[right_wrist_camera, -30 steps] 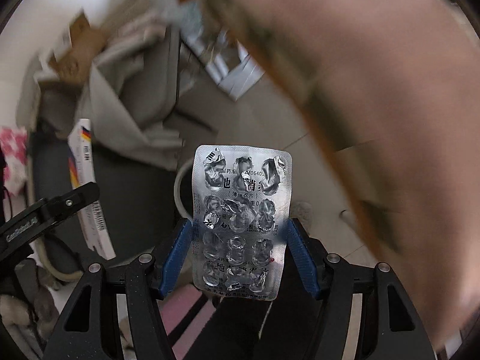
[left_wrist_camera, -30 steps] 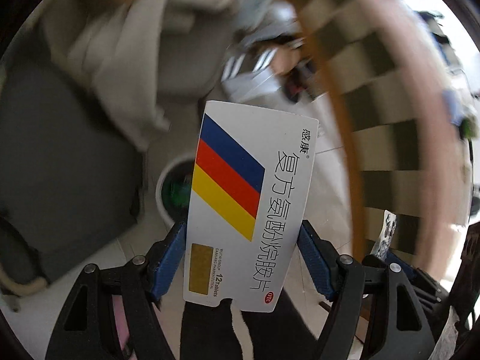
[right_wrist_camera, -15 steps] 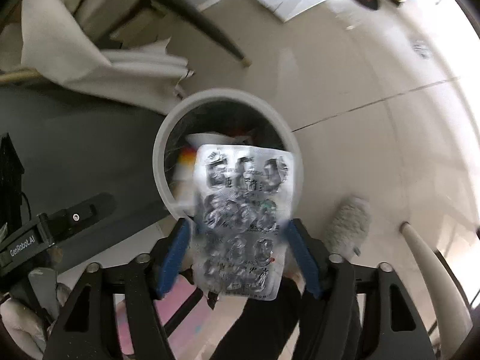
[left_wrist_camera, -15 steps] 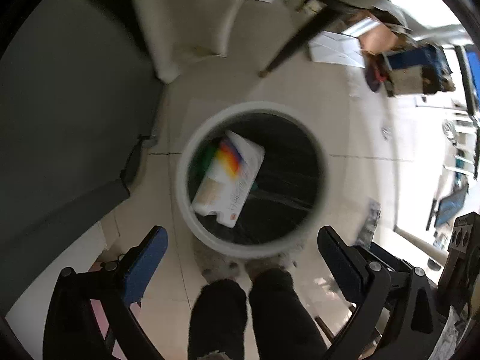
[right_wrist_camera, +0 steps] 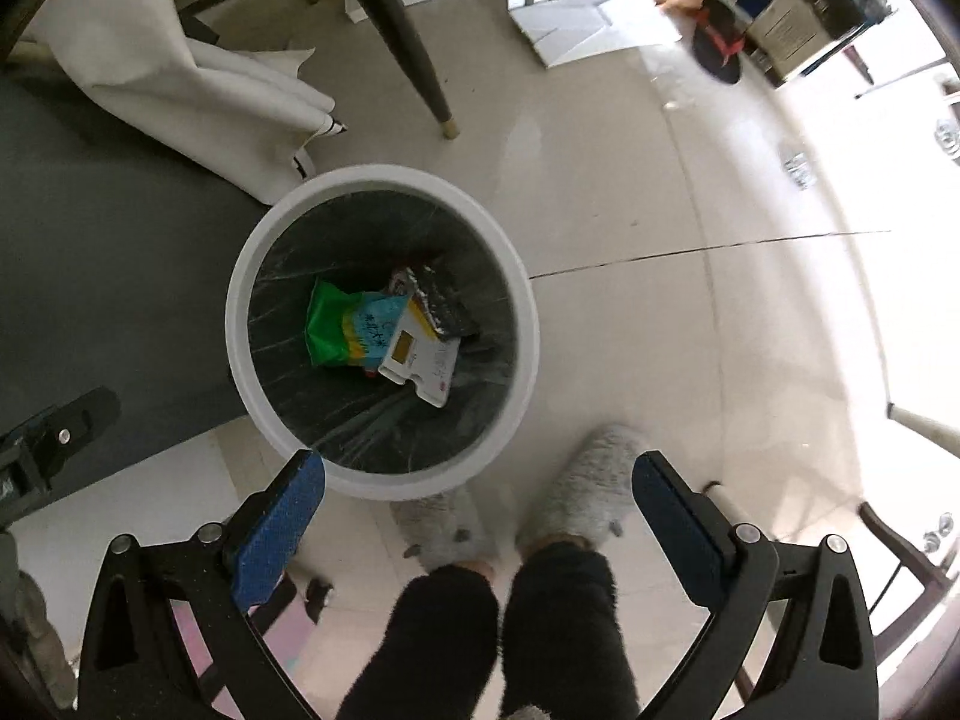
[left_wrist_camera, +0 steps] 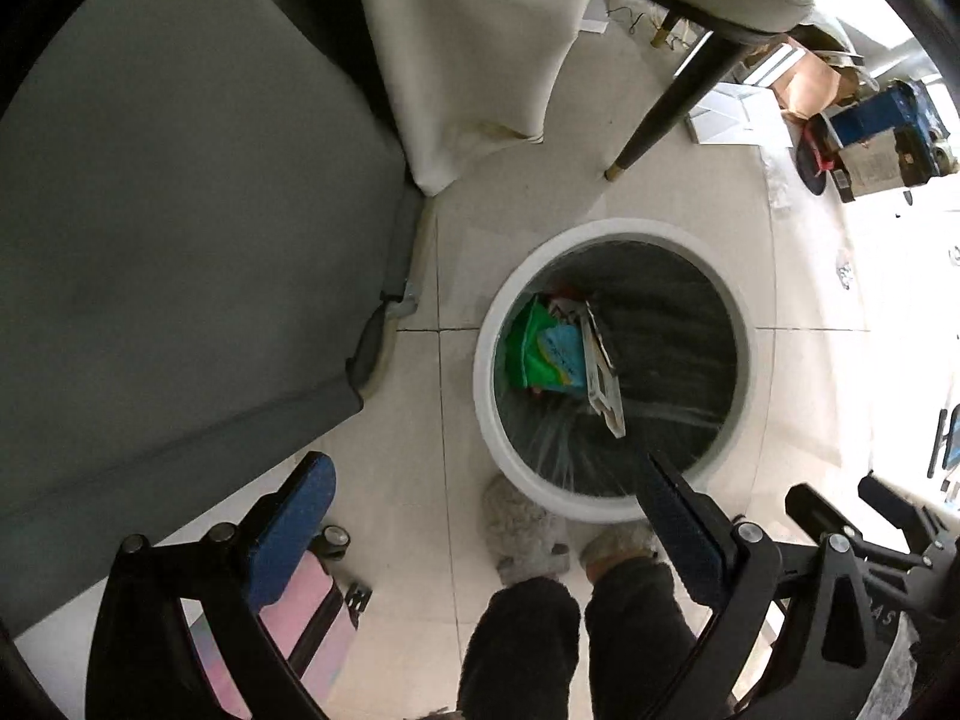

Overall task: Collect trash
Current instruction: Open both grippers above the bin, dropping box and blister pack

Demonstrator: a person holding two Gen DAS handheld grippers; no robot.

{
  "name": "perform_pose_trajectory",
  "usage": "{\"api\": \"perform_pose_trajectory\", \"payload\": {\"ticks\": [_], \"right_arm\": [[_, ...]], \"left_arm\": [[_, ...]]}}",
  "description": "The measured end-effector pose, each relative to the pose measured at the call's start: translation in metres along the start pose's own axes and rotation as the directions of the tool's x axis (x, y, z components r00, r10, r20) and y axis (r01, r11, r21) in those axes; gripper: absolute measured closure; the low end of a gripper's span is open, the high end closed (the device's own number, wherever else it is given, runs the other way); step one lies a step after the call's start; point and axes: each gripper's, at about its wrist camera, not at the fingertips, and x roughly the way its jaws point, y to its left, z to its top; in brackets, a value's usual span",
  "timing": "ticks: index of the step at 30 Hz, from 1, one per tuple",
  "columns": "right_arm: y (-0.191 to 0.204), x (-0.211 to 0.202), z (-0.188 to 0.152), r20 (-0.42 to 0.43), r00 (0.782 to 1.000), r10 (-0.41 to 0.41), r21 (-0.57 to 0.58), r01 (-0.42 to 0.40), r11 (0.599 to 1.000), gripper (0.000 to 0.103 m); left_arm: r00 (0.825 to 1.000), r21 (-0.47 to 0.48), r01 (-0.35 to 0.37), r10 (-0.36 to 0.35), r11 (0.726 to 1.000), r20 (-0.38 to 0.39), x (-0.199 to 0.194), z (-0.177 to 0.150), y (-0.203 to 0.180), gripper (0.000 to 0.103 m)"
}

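A white round bin (left_wrist_camera: 487, 402) (right_wrist_camera: 237, 324) with a black liner stands on the tiled floor below both grippers. Inside lie the white medicine box (right_wrist_camera: 420, 360), seen edge-on (left_wrist_camera: 603, 378) in the left wrist view, the silver blister pack (right_wrist_camera: 441, 300) and a green snack bag (left_wrist_camera: 534, 354) (right_wrist_camera: 336, 330). My left gripper (left_wrist_camera: 485, 462) hangs open above the bin's near-left rim with nothing between its fingers. The jaws of my right gripper (right_wrist_camera: 479, 459) are opening wide above the bin's near rim, and nothing is between them.
A grey sofa (left_wrist_camera: 180, 210) with a white cloth (left_wrist_camera: 468, 48) borders the bin on the left. A dark chair leg (right_wrist_camera: 420, 60) stands behind it. A person's dark trouser legs and fluffy slippers (right_wrist_camera: 594, 492) are at the bin's near side. A pink suitcase (left_wrist_camera: 300, 618) stands bottom left.
Both grippers came down over the bin and opened. The medicine box left the left gripper and the blister pack left the right one; both now lie in the bin.
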Motion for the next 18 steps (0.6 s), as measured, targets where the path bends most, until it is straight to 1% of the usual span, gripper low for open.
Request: {"api": "perform_pose_trajectory", "payload": {"ticks": [3,5,8,14,15,18], "right_arm": [[-0.001,-0.034,-0.006,0.023,0.999,-0.026,-0.002,0.026,1.000,0.000],[-0.001,-0.057,-0.011,0.042,0.999,-0.027,-0.001,0.027,1.000,0.000],[0.001,-0.092,-0.019,0.065,0.998,-0.027,-0.002,0.027,1.000,0.000],[0.003,-0.174,-0.039,0.113,0.993,-0.019,-0.001,0.020,1.000,0.000],[0.003,-0.188,-0.043,0.119,0.993,-0.017,-0.001,0.017,1.000,0.000],[0.007,-0.229,-0.054,0.141,0.990,-0.006,-0.007,0.008,1.000,0.000]], "left_arm": [[1.000,0.010,0.006,-0.006,1.000,0.011,-0.028,-0.009,-0.003,0.001],[1.000,0.016,0.007,-0.008,1.000,0.024,-0.043,-0.013,-0.006,0.001],[0.999,0.026,0.021,-0.022,0.999,0.042,-0.076,-0.022,-0.009,0.001],[0.997,0.046,0.034,-0.037,0.998,0.075,-0.150,-0.043,-0.008,0.001],[0.996,0.053,0.030,-0.034,0.998,0.086,-0.168,-0.048,-0.007,0.001],[0.993,0.075,0.017,-0.026,0.997,0.114,-0.204,-0.059,-0.006,0.001]]}}
